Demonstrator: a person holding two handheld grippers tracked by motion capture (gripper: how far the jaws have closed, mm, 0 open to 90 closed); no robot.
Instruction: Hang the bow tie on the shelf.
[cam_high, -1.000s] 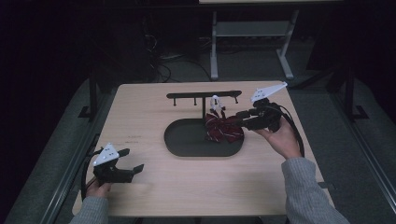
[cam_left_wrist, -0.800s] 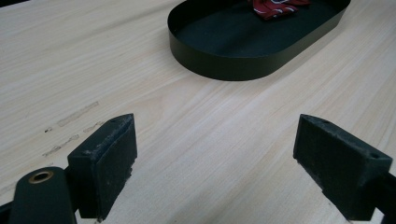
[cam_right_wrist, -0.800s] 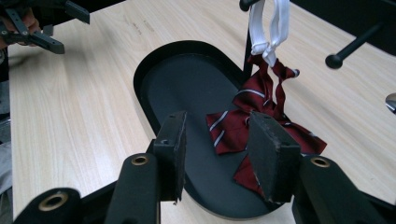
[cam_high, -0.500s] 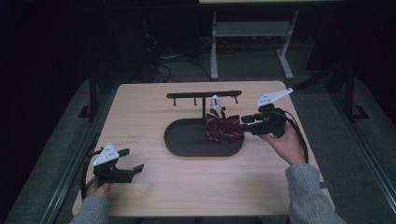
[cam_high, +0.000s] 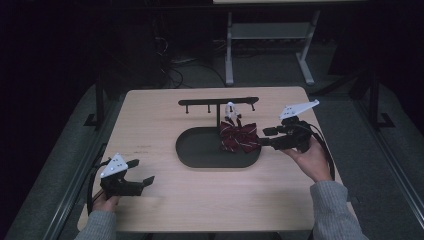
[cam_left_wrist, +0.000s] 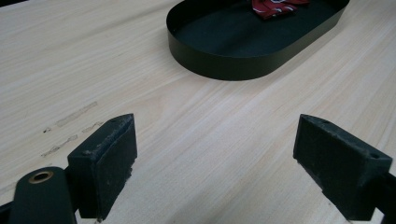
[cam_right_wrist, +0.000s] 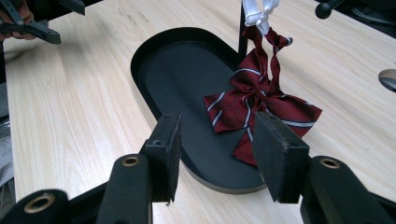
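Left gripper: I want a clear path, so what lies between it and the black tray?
Bare wooden table. In the left gripper view, nothing sits between the open fingers of the left gripper and the black tray, only faint scuff marks.

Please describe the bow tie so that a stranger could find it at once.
On the pale wooden table stands a black oval metal tray with a hanger bar. At the tray's right end hangs a dark red bow tie with thin white stripes, the one coloured cloth item.
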